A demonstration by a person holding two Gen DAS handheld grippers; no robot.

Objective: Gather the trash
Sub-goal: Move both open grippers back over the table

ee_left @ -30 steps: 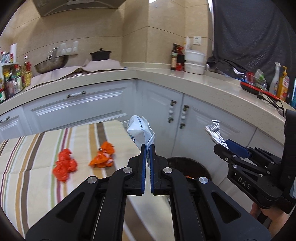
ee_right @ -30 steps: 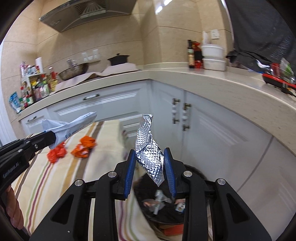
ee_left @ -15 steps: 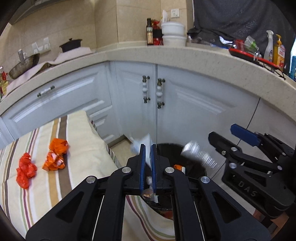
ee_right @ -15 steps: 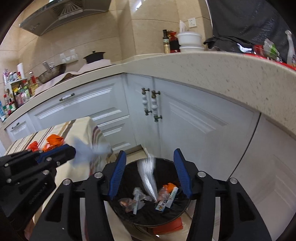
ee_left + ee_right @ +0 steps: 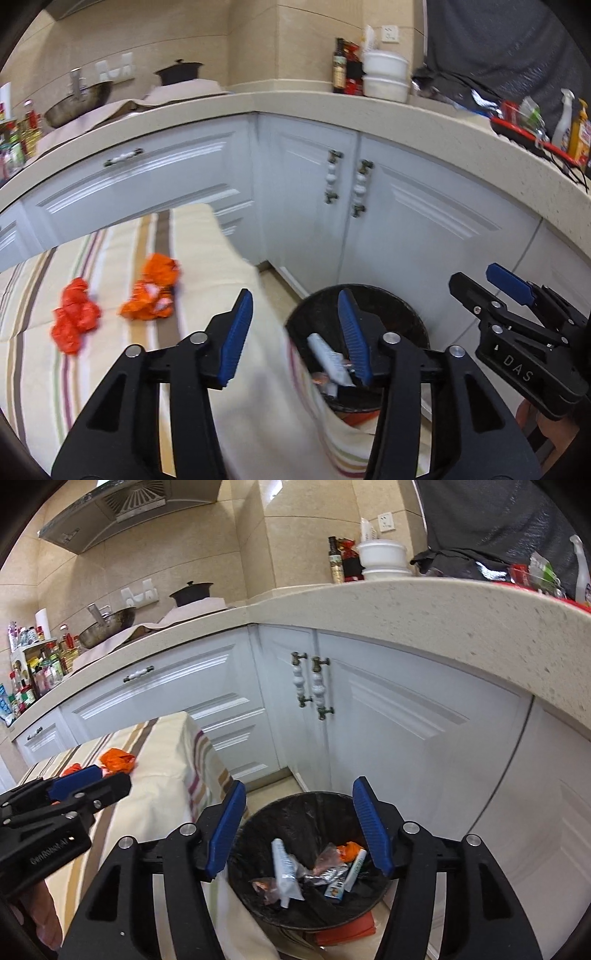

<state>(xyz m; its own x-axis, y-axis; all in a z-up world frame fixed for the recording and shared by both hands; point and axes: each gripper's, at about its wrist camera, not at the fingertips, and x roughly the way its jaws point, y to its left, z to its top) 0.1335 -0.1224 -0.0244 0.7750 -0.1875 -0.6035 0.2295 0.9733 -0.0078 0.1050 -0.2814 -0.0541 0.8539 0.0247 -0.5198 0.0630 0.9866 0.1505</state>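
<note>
Trash still waiting for me lies at the left: two crumpled orange wrappers, one [image 5: 74, 321] near the left edge and another [image 5: 153, 291] just beside it, both on the striped tablecloth [image 5: 122, 369] and well apart from the bin. My left gripper [image 5: 295, 332] hangs over the table's corner with its jaws opening and nothing between them; a white packet [image 5: 327, 356] shows just below, over the mouth of the black bin [image 5: 406, 317]. To the right, on the floor in front of the white cabinet doors [image 5: 406, 716], the bin [image 5: 258, 823] already holds white and silvery packets [image 5: 286, 871] and an orange scrap [image 5: 349, 849]. My right gripper [image 5: 299, 827] sits above it, its jaws also opening and empty. I judge the drop done and the wrappers next. The risks I see: the tablecloth hangs right against the bin's rim, so a careless swing back could snag the cloth and drag the wrappers off the table; and the light, crumpled wrappers may skid away if I close on only an edge.
</note>
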